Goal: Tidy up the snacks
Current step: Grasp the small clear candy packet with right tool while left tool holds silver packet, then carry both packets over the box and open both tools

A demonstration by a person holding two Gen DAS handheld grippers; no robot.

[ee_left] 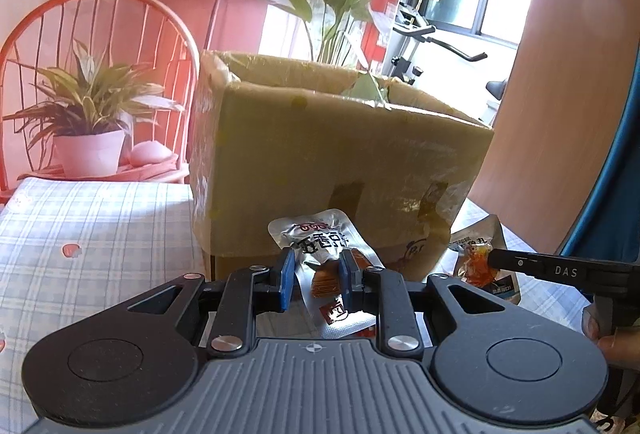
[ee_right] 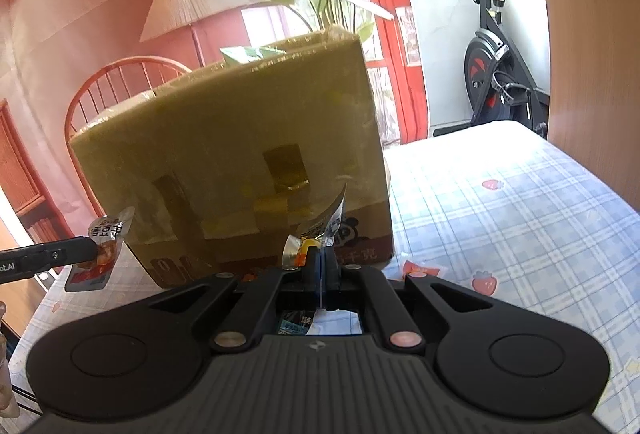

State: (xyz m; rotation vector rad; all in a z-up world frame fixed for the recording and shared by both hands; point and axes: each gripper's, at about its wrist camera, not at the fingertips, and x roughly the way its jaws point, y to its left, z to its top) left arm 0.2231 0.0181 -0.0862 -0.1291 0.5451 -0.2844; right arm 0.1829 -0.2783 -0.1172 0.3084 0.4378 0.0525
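Each gripper was grasping one snack pouch, both lifted clear of the checked surface (ee_right: 500, 201). The left gripper (ee_left: 316, 284) had its blue pads clamped on a silver pouch (ee_left: 320, 246), which stood nearly upright between them, its long axis running up and away from the gripper, with the printed top above the pads and the lower seal hanging below. The right gripper (ee_right: 320, 266) was clenched almost fully, its fingers nearly touching, on the thin edge of a second pouch (ee_right: 324, 222), whose free end curled upward. In the left view this same pouch (ee_left: 480, 262) hung at the tip of the right gripper (ee_left: 496, 258), low on the right side.

The box (ee_left: 340, 161) stood directly ahead of both grippers, close behind the pouches. Its opening was at the top, clearly higher than both pouches, and something green already showed over the rim. So the relation that mattered was height: I judged that each pouch had to go up and then forward over the near wall before release. Both hands looked about equally near to the box, the left one facing its middle and the right one more toward its right part. A small red packet (ee_right: 420, 269) lay on the surface just beside the box corner, not picked up yet.
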